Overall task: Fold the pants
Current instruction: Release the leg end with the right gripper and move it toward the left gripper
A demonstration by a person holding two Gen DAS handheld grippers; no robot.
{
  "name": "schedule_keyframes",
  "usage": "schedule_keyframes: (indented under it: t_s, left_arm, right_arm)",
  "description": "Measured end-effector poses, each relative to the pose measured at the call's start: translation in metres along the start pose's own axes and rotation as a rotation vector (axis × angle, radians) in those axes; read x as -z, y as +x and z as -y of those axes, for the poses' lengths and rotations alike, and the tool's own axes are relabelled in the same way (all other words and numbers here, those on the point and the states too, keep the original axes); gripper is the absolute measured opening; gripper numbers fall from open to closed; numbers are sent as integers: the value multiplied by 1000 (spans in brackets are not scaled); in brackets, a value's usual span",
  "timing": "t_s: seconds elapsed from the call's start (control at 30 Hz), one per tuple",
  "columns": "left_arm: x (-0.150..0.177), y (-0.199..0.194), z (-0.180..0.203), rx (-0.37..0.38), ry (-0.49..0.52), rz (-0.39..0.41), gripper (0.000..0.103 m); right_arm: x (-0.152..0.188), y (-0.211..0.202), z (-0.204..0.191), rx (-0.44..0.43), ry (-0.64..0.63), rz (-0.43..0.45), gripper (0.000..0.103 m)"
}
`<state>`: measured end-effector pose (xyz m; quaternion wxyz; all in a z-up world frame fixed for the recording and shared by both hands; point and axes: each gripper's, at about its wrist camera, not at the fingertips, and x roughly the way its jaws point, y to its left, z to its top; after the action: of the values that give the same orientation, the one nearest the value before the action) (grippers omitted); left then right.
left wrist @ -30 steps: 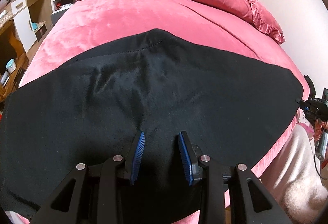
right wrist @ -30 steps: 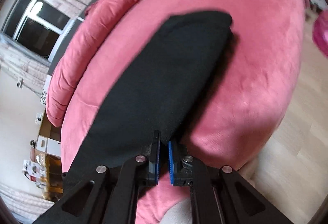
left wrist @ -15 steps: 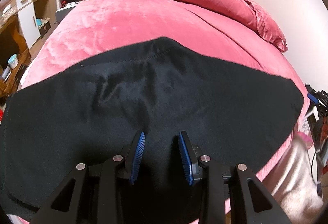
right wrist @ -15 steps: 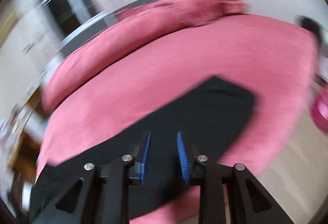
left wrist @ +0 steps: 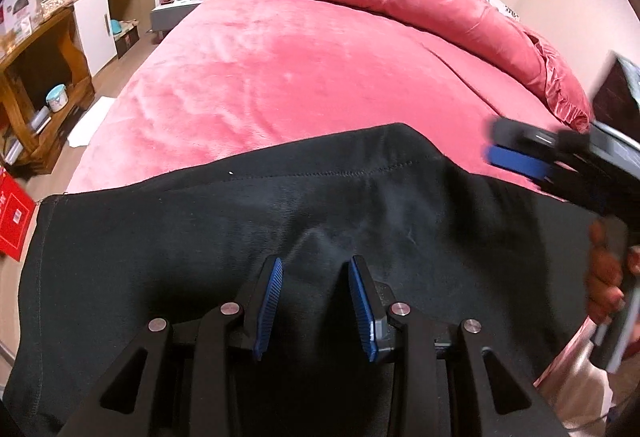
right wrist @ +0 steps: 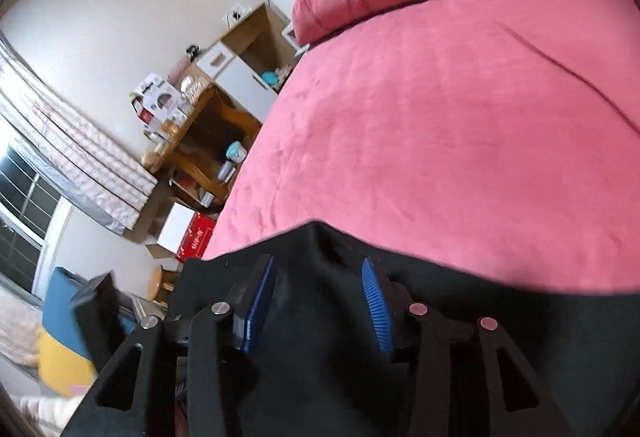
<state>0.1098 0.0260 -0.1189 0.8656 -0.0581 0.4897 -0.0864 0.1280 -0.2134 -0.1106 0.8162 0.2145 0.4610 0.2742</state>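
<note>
Pants (left wrist: 280, 237) flat along the bed's (left wrist: 304, 77) near edge, our left gripper (left wrist: 314, 307) and right gripper (right wrist: 316, 303) both agape, empty, right just opened; a shallow pinch may lift one layer only, skewing the fold.

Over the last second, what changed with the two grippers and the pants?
The right gripper let go of the black pants: its jaws, shut on the fabric edge a second ago, have just been opening, and it swung across to near the left gripper. The left jaws stayed open over the pants, which still lie flat on the pink bed.
</note>
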Motion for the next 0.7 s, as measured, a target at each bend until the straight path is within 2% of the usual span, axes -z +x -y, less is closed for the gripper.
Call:
schedule_keyframes:
  t_s: [0.07,0.2,0.23,0.27,0.3,0.37,0.5,0.57,0.63,0.7]
  left_arm:
    - [0,0,-1,6,4,-1,35]
    - [0,0,1,54,-8,-2,35]
    - [-1,2,2,67,-9,-2,35]
    - [-4,4,4,73,-9,-3,35]
    - [-7,8,6,74,-6,-7,35]
    - [-15,15,9,79,-9,-15,35]
    - [-33,29,12,82,-22,-8,35]
    - [-37,41,11,67,-16,-32,35]
    - [-36,47,10,70,-4,-28,35]
    - [-35,48,12,59,26,-17,35]
  right_arm:
    - [-4,19,-7,-8,-34,-40,46]
    - [-9,65,-7,63,-107,-189,45]
    - [-11,73,-12,69,-120,-200,39]
    - [-11,76,-11,73,-141,-199,23]
    - [-11,79,-11,74,-163,-195,14]
    - [-15,86,-12,85,-177,-194,11]
    - [-35,89,-17,109,-147,-102,6]
    - [-39,98,-8,103,-108,-112,6]
    - [-35,106,0,111,-103,-127,6]
    - [-28,106,9,81,-87,-91,6]
